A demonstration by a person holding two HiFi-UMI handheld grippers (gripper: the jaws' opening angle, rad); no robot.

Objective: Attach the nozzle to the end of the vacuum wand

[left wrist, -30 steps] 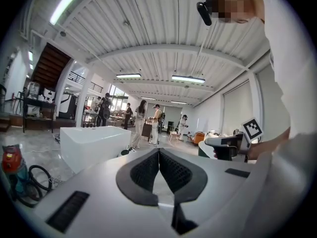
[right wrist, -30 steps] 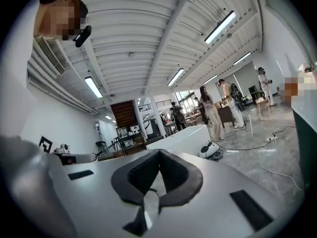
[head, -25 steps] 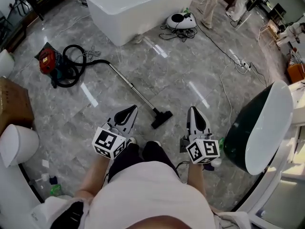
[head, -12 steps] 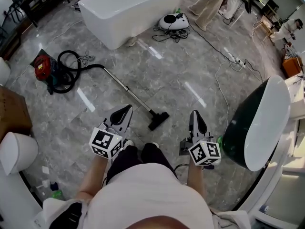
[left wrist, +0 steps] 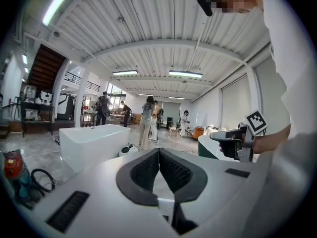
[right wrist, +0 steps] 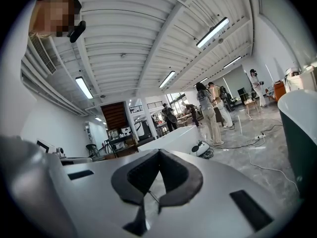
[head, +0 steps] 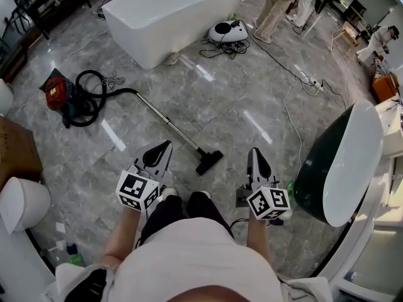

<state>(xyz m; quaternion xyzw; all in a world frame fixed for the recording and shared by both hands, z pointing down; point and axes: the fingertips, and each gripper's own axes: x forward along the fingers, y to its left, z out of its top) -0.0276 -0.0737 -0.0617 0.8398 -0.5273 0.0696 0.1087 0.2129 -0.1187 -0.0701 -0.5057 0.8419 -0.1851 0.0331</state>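
In the head view a red vacuum canister lies at the left, its black hose leading to a metal wand. A black floor nozzle sits at the wand's near end on the grey floor. My left gripper hovers just left of the nozzle, shut and empty. My right gripper hangs to the nozzle's right, also shut with nothing held. The left gripper view shows its pads pressed together, the canister low at the left and the right gripper beyond. The right gripper view shows closed pads.
A white bathtub stands at the back, a round white machine beside it. A dark green tub is close on the right. Cables trail over the floor. A cardboard box sits left. People stand far back.
The head camera has tipped a little, so the whole scene has slid in the picture. My right gripper has shifted slightly. Both grippers stay shut; the vacuum and nozzle lie where they were.
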